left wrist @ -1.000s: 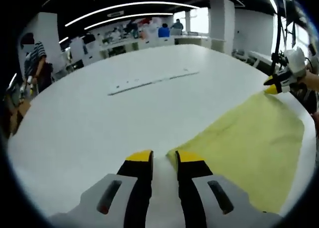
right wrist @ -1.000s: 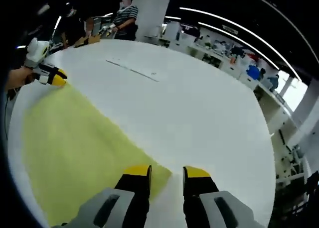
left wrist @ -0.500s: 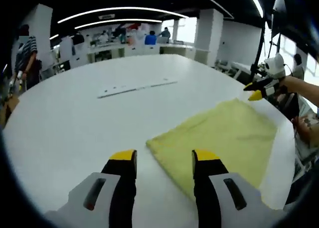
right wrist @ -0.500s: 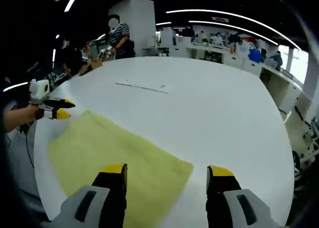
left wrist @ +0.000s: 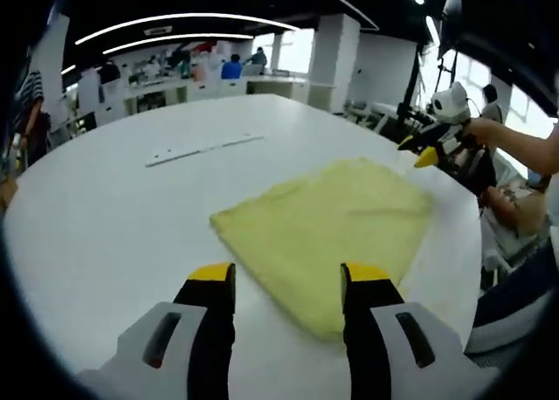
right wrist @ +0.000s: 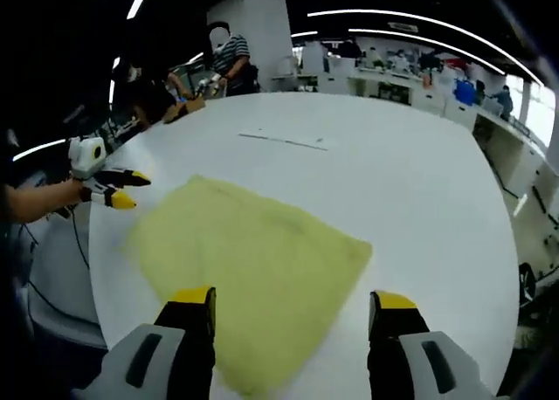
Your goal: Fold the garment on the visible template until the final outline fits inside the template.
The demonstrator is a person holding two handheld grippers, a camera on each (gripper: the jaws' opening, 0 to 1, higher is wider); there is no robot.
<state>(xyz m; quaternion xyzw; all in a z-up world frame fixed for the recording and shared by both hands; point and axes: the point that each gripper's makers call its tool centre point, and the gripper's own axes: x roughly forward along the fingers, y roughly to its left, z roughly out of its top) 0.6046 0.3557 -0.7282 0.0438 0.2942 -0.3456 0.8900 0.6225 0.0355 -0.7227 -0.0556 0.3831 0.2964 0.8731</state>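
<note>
Template strip (left wrist: 205, 147): thin, pale, its markings too small to read. Yellow garment (right wrist: 249, 265): near edge partly hidden behind the right gripper (right wrist: 293, 304) jaws. Background benches (left wrist: 183, 72): blurred, contents indistinct. Standing person (right wrist: 229, 59): small, partly cut off.

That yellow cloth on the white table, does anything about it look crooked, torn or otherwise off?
Nothing stands out. The yellow cloth lies flat on the white table with no tear or stain visible. Its edges are slightly wavy. Both grippers, left and right, are open and off it.
</note>
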